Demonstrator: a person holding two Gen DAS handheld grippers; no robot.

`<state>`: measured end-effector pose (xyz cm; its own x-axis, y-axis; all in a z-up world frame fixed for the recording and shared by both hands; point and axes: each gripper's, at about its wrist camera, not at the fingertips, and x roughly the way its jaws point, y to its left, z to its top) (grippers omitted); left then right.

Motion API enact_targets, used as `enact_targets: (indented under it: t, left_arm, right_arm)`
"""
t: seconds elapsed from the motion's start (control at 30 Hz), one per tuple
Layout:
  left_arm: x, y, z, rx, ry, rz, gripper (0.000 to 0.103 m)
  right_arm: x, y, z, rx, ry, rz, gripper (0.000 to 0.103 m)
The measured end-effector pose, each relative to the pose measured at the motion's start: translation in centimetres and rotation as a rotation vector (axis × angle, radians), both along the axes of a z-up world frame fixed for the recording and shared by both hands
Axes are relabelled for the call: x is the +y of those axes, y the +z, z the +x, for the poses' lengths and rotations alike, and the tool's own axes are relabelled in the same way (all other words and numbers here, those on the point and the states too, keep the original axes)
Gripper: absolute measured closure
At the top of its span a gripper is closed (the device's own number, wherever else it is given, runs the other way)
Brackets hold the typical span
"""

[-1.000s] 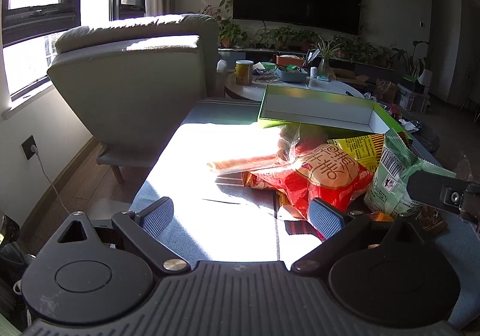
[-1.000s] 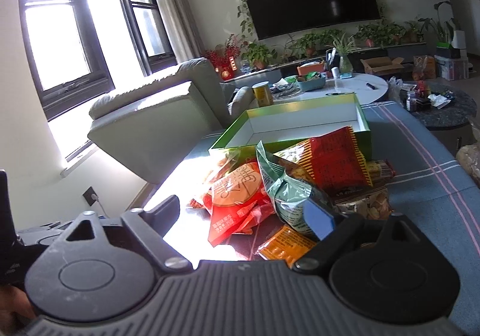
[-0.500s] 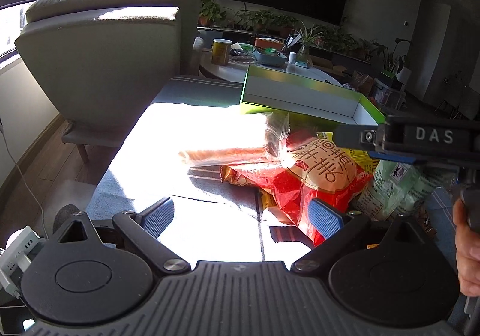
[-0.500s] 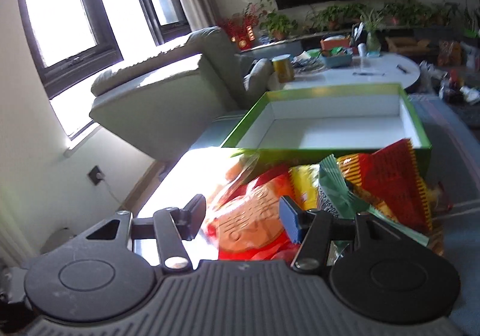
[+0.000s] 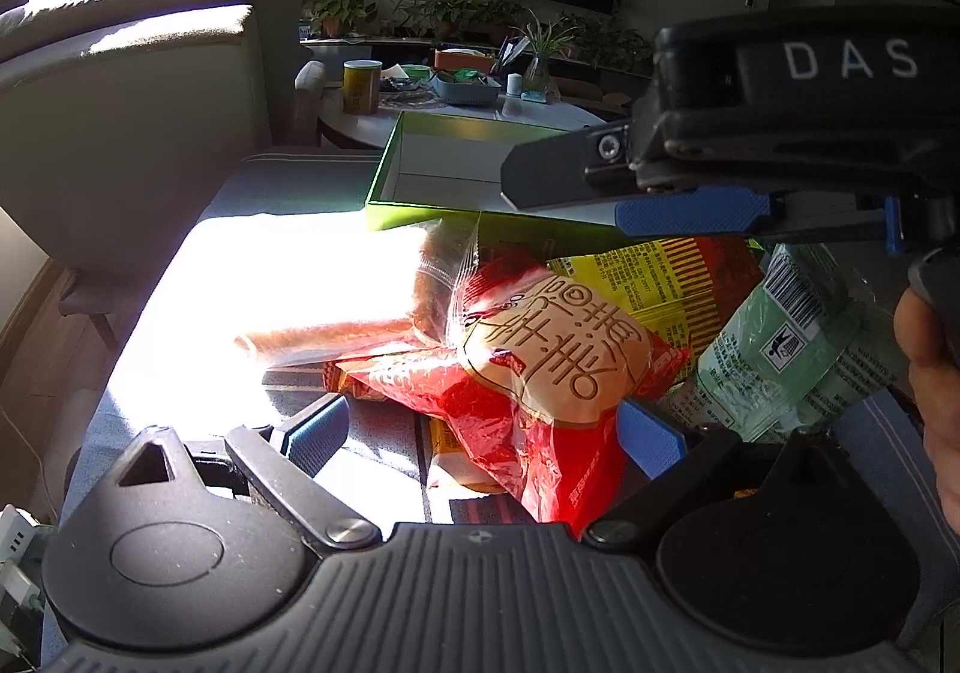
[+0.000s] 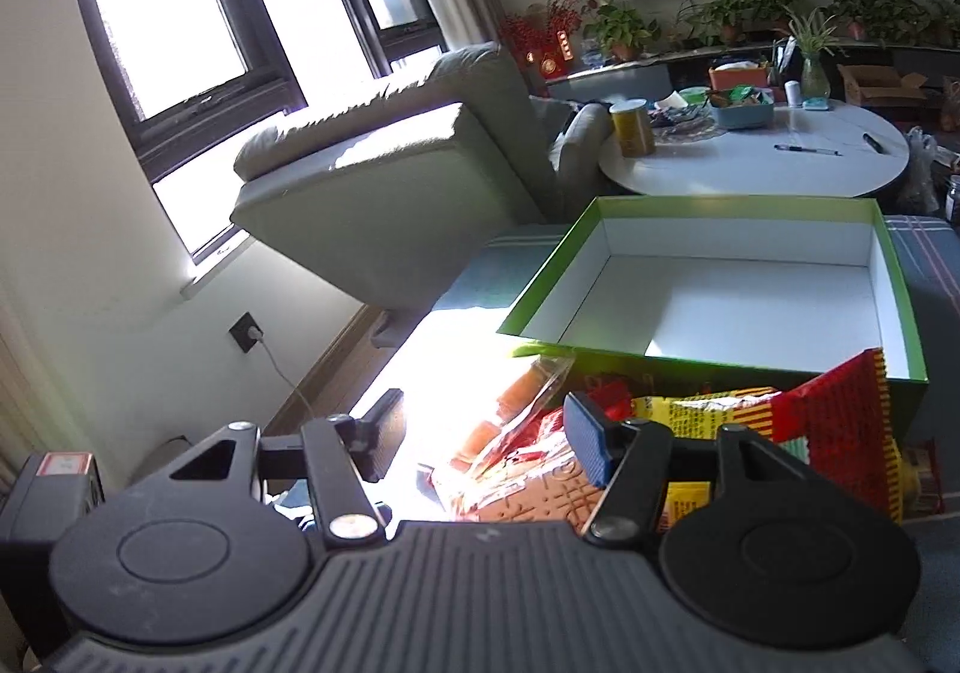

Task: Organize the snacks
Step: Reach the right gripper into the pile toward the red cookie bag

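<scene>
At centre of the left wrist view: heap of snack packets on blue-grey cloth-covered desk (image 5: 372, 181), topmost a red crinkled plastic packet with round tan label (image 5: 540, 361), lying over a clear-wrapped orange sausage stick (image 5: 336, 331) at left, with a yellow-and-red striped foil packet (image 5: 666, 283) behind and a pale green plastic bag with barcode (image 5: 786, 349) at right. Directly behind heap, touching or just beside it: open green cardboard box with white interior (image 6: 750, 295), nothing in it.

Step judged: first pick from heap, nothing boxed yet. Recommended: close on one packet only, at a gathered edge rather than the slippery flat face; lift clear of overlapping neighbours before carrying over the near green wall; lay flat toward a far corner to keep room.

Left gripper (image 5: 486, 433): low at bottom of frame, jaws wide apart, straddling lower corner of red packet, holding nothing; contact with film cannot be told.

Right gripper (image 6: 480, 433): above the heap, aimed toward box, jaws parted to a moderate gap, nothing held. Seen from left wrist view as a dark body at upper right, blue pad level over yellow packet, apart from it. Part of a hand (image 5: 930, 361) at right edge on its handle.
</scene>
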<state>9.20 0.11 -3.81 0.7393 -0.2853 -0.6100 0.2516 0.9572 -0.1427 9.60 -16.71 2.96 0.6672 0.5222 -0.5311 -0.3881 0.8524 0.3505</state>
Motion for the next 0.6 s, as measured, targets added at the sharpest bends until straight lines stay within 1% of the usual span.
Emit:
enact_targets:
  t: [0.07, 0.17, 0.3, 0.37, 0.43, 0.53, 0.6]
  left_arm:
    - [0.2, -0.2, 0.3, 0.009, 0.006, 0.004, 0.007]
    - [0.5, -0.5, 0.7, 0.022, 0.006, 0.002, 0.007]
    - [0.2, -0.5, 1.1, 0.027, -0.010, 0.008, 0.007]
    - [-0.3, -0.5, 1.4, 0.023, -0.023, 0.013, 0.007]
    - [-0.8, -0.6, 1.7, 0.024, -0.047, 0.012, 0.007]
    - [-1.5, -1.1, 2.3, 0.036, -0.077, 0.007, 0.011]
    - [-1.7, -1.1, 2.2, 0.031, -0.093, 0.010, 0.013]
  right_arm:
    - [0.7, -0.8, 0.9, 0.054, 0.006, -0.040, 0.000]
    - [1.0, -2.5, 2.4, 0.126, -0.047, -0.109, 0.000]
    - [0.3, -3.6, 4.0, 0.217, -0.070, -0.124, 0.000]
    - [-0.5, -4.2, 4.9, 0.282, -0.049, -0.066, 0.000]
    - [-1.0, -4.4, 5.5, 0.320, -0.042, -0.026, 0.000]
    - [-1.4, -4.8, 5.3, 0.342, -0.039, 0.020, 0.000]
    - [-1.5, -4.7, 4.7, 0.335, -0.038, 0.031, 0.000]
